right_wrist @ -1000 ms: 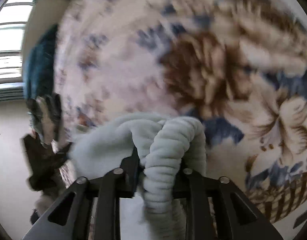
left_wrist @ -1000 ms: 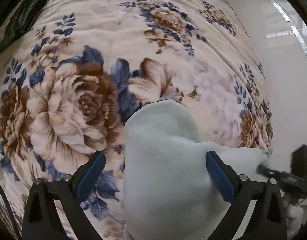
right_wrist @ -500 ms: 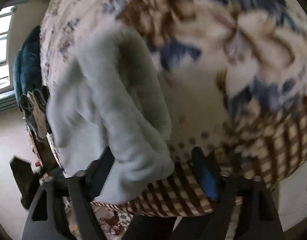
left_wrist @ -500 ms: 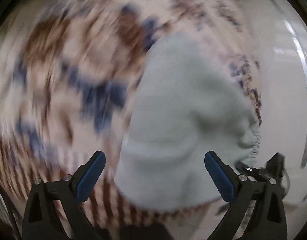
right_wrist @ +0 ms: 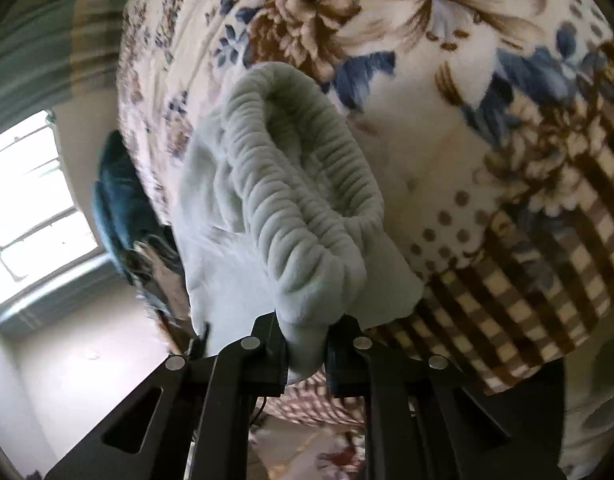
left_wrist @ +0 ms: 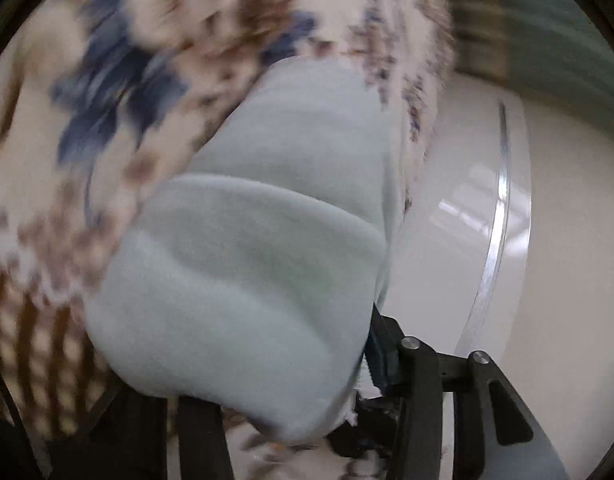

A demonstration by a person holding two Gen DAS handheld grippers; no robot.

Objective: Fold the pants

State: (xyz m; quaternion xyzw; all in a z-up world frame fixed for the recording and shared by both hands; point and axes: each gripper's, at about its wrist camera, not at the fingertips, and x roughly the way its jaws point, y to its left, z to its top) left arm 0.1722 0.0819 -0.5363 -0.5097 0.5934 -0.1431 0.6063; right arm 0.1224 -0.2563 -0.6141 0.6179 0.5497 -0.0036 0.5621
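1. The right gripper [right_wrist: 305, 354] is pinched on the ribbed waistband of the pale fleece pants [right_wrist: 303, 208].
2. The left gripper [left_wrist: 291, 396] is mostly hidden behind the pants [left_wrist: 247, 264]; I cannot tell its state.
3. The pants lie bunched at the edge of the floral blanket [right_wrist: 447, 80].

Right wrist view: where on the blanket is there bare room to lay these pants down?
Bare floral blanket lies right of and beyond the pants' waistband, out to the checkered border. Left is crowded: bunched pants, then a dark blue garment at the bed edge.
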